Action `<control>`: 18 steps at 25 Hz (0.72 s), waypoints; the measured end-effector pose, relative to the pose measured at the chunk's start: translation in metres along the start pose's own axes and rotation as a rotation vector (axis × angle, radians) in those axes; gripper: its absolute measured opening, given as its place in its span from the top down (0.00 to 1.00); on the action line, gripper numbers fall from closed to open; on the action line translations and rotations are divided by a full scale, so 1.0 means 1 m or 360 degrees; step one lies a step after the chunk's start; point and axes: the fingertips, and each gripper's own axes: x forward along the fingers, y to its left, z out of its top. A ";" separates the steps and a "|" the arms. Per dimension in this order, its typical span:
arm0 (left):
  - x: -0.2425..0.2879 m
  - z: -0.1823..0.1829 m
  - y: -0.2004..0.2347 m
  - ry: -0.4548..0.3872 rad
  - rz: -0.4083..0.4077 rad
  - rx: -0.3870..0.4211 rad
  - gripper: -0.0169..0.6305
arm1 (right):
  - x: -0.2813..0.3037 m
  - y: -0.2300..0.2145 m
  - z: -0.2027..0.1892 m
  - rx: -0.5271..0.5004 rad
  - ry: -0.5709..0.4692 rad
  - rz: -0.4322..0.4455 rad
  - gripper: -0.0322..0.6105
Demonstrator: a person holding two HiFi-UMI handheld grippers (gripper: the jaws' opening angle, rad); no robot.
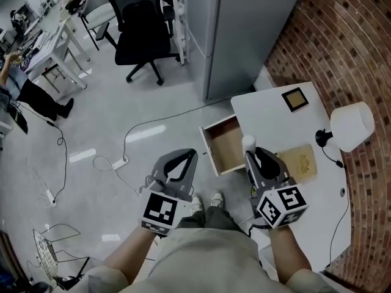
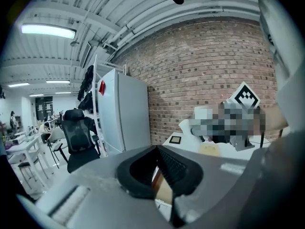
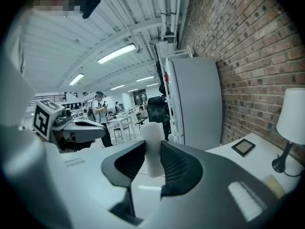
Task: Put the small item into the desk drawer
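A small white cylinder point(image 1: 248, 143) sits between the pads of my right gripper point(image 1: 250, 154), which is shut on it just above the front right corner of the open desk drawer point(image 1: 227, 163). In the right gripper view the white cylinder point(image 3: 152, 144) stands upright in the right gripper point(image 3: 152, 152). The drawer's wooden inside looks empty. My left gripper point(image 1: 192, 154) hangs over the floor to the left of the drawer, its jaws together and empty. Seen in its own view, the left gripper point(image 2: 156, 150) points toward the desk.
On the white desk point(image 1: 275, 112) are a white lamp point(image 1: 350, 126), a small dark picture frame point(image 1: 295, 99) and a tan book point(image 1: 299, 162). A grey cabinet point(image 1: 244, 29) stands behind the desk. A black office chair point(image 1: 142, 26) and a cable with a power strip point(image 1: 119, 162) are on the floor at left.
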 end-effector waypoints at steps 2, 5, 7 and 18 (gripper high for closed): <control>0.013 -0.009 0.002 0.0035 0.0012 -0.0025 0.97 | 0.015 -0.014 -0.012 0.0034 0.0042 -0.0008 0.78; 0.033 -0.025 0.007 0.0088 0.0027 -0.0071 0.97 | 0.040 -0.033 -0.036 0.0073 0.0124 -0.0029 0.78; 0.048 -0.040 0.012 0.0115 0.0039 -0.0121 0.97 | 0.059 -0.044 -0.054 0.0092 0.0187 -0.0044 0.78; 0.130 -0.160 0.030 0.0366 0.0069 -0.0332 0.97 | 0.168 -0.080 -0.182 0.0212 0.0540 -0.0047 0.78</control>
